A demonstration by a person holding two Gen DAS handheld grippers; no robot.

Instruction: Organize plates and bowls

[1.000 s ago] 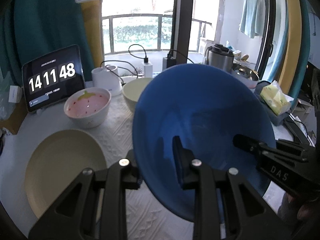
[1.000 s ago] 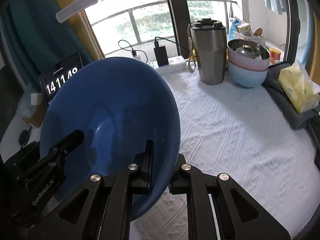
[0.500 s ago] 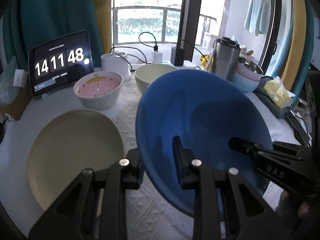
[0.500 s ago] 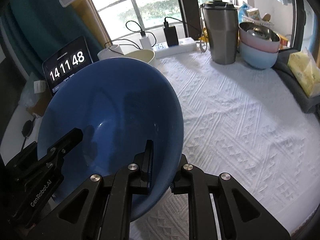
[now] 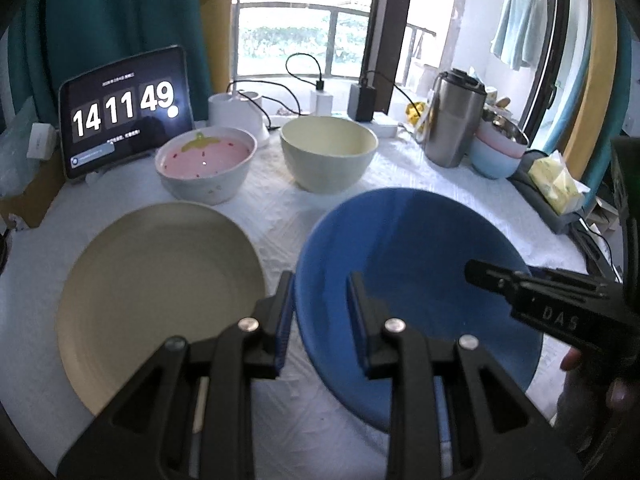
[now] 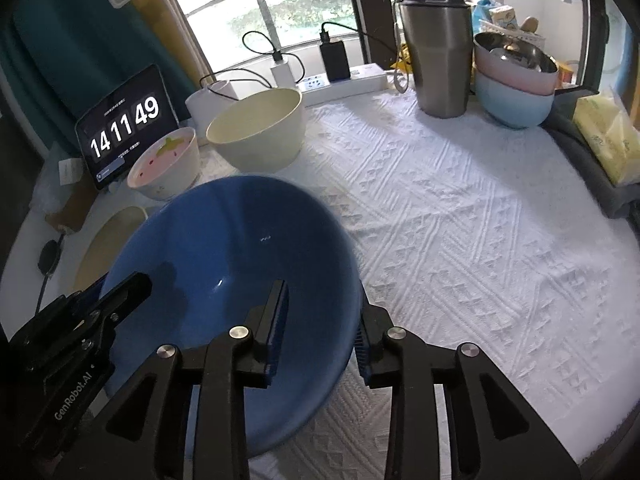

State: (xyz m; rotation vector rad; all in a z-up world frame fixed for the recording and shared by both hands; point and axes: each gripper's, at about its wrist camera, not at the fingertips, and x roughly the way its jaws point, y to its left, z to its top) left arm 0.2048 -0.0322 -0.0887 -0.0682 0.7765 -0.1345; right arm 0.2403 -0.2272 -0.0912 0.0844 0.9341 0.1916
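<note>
A large blue bowl rests low over the white cloth. My left gripper straddles its left rim and my right gripper straddles its right rim, and both sets of jaws have spread a little off the rim. A cream plate lies to the bowl's left. A pink strawberry bowl and a cream bowl stand behind, also in the right wrist view.
A tablet clock stands at the back left. A steel tumbler and stacked pink and blue bowls stand at the back right, with a tissue pack on the right edge. Chargers and cables line the windowsill.
The blue bowl has come down from a tilted, raised hold to level on the cloth beside the cream plate. Both grippers' jaws have widened on its rim.
</note>
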